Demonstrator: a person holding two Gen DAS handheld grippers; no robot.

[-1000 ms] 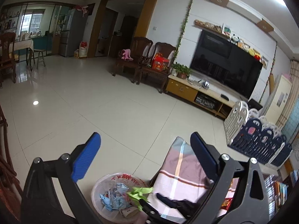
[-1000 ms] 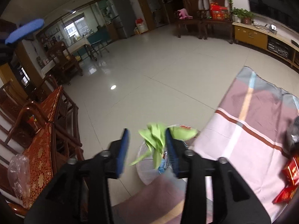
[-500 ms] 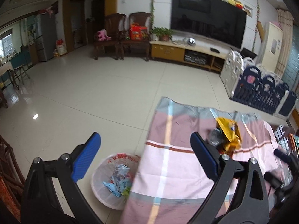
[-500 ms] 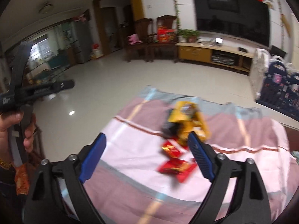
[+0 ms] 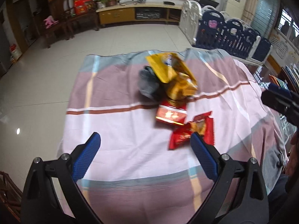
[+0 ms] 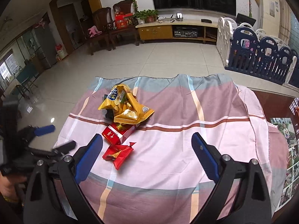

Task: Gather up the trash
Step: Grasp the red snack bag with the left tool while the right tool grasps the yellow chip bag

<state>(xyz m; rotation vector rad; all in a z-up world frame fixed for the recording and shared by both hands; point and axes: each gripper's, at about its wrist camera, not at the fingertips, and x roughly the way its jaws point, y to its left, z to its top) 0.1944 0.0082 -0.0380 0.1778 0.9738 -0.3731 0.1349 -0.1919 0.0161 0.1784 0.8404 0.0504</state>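
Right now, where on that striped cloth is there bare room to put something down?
Free: the pale band right of the crumpled red wrapper, out to the striped cloth's right edge, and its near mauve band. Crowded: far left, around the yellow snack bag and red box.

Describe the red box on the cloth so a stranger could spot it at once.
Find the striped tablecloth and the litter pile on its left half. Just nearer than the yellow snack bag lies the red box: rigid and squared, unlike the crumpled red wrapper beside it.
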